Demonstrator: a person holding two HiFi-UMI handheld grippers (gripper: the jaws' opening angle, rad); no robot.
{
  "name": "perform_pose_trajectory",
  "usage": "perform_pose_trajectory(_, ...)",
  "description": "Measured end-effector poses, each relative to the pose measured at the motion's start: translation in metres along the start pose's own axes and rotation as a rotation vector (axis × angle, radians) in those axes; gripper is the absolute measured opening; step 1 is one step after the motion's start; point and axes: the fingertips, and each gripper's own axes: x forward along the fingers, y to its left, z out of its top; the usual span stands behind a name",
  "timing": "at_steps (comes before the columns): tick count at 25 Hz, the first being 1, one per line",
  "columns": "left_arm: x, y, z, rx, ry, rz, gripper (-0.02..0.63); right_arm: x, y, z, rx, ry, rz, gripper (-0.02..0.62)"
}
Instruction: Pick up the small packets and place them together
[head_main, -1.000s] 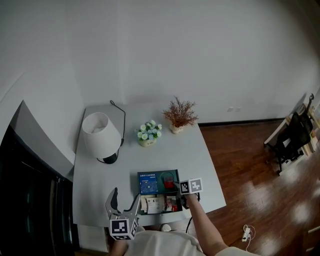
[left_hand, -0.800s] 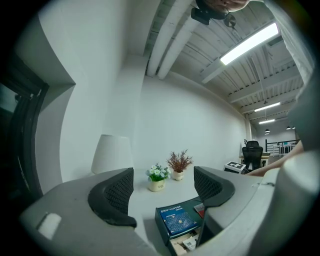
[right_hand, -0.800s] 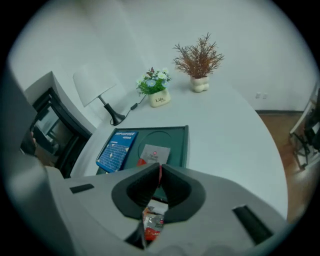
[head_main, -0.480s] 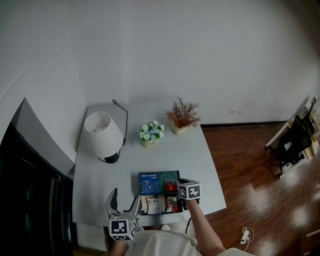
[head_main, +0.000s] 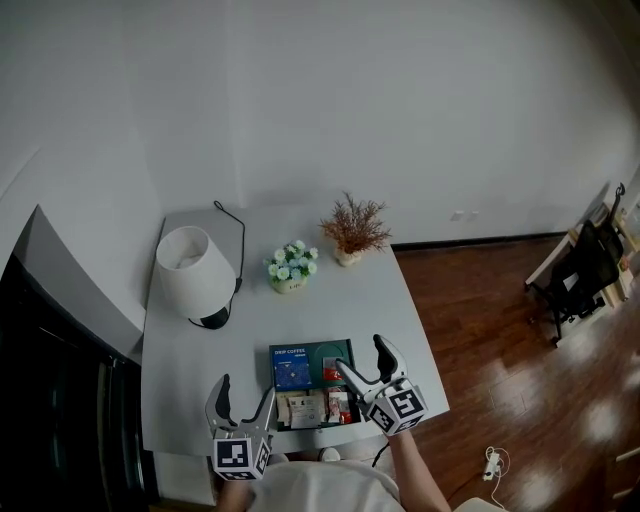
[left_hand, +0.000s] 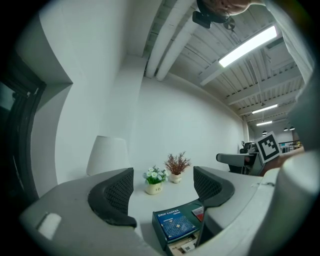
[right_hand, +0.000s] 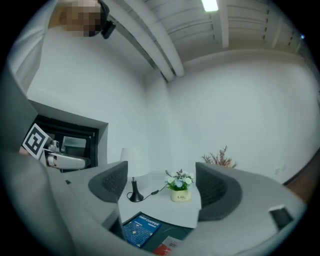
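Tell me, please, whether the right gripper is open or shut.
Open. The right gripper has just been opening its jaws; in its own view they stand wide apart with nothing between them.

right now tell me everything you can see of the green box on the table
The green box is a shallow, dark green rectangular tray, open on top and card-like in look. It lies flat on the white table near its front edge. Inside lie a blue pack printed DRIP COFFEE, a red packet beside it, and pale packets along the near side.
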Motion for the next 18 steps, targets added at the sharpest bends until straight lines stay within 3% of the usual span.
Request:
perform_pose_trajectory(3, 0.001, -0.003, -0.001, -0.006, -0.007, -0.009, 0.371, -0.009, 0.011, 0.007, -0.055, -0.029, -0.014, 0.434)
perform_pose_trajectory(7, 0.001, -0.012, 0.004, -0.011, -0.033, -0.038, 0.368, -0.021, 0.022, 0.007, -0.035, -0.085, -0.021, 0.434)
perform_pose_trajectory(8, 0.0, -0.015, 0.006, -0.008, -0.039, -0.043, 0.368, -0.024, 0.023, 0.007, -0.04, -0.085, -0.022, 0.408)
perform_pose_trajectory(18, -0.002, -0.017, 0.003, 0.017, -0.034, -0.046, 0.373, -0.02, 0.03, -0.003, -0.126, 0.001, 0.012, 0.397)
